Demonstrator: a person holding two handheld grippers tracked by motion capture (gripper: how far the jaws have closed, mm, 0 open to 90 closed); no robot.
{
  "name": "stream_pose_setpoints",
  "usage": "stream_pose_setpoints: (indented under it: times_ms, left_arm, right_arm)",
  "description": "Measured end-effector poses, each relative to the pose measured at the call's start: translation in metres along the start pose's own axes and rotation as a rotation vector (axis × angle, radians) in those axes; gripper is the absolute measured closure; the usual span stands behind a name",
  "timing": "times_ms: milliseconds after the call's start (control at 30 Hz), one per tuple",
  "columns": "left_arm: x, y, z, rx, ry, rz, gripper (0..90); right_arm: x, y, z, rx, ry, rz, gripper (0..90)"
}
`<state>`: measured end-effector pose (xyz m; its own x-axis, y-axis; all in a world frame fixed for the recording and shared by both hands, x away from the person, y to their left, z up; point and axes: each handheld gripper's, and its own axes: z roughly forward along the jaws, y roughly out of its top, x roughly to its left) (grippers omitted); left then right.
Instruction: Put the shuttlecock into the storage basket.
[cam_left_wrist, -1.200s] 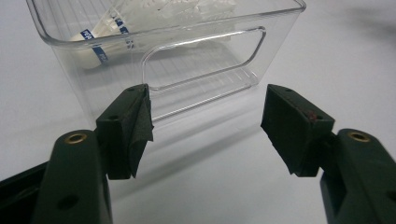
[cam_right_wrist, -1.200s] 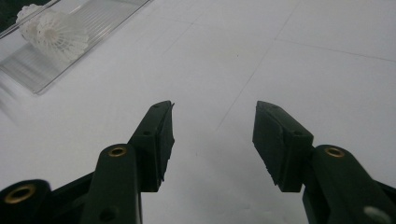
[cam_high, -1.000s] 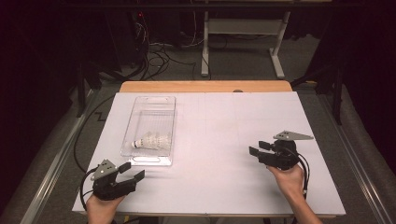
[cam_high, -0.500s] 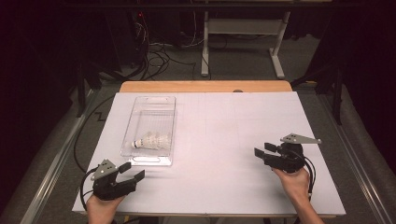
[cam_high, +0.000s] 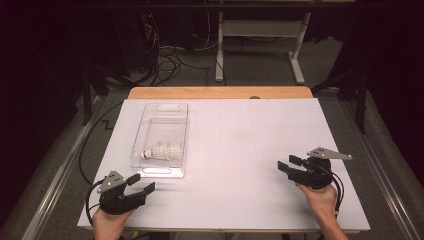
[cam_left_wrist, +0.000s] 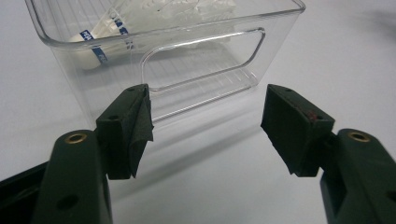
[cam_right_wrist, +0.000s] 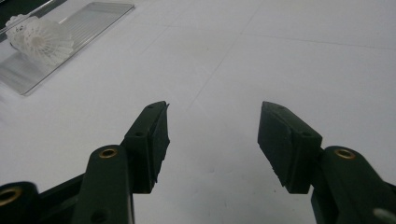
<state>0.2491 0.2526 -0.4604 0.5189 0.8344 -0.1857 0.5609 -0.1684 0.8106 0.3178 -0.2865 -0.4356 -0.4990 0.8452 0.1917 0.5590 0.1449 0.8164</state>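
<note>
Right tool (cam_right_wrist: 212, 140) low over the white counter (cam_right_wrist: 289, 56), its two black jaws rising from the bottom of the view and standing wide apart, nothing between them but bare counter surface; the jaws have just been opening. Far off toward the counter's upper left corner, a white shuttlecock (cam_right_wrist: 39, 41) lies on its side inside a clear plastic bin (cam_right_wrist: 88, 21), feathered skirt facing this way, well apart from the tool.

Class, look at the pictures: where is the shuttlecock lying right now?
In the high view the shuttlecock lies inside the clear plastic bin on the table's left side, near the bin's near end, just beyond the left gripper.
</note>
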Motion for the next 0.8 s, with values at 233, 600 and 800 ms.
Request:
stream_pose_setpoints:
  times_ms: [233, 600, 800]
  left_arm:
    - [0.0, 0.0, 0.0, -0.001, 0.0, 0.0, 34.0]
    - [0.0, 0.0, -0.001, -0.005, 0.001, -0.003, 34.0]
    - [0.0, 0.0, -0.001, -0.006, 0.001, -0.004, 34.0]
  right_arm:
    - [-0.004, -0.006, -0.004, -0.008, -0.006, 0.014, 42.2]
    - [-0.006, -0.014, -0.008, -0.012, -0.01, 0.023, 41.2]
    - [-0.007, -0.019, -0.009, -0.014, -0.016, 0.024, 41.1]
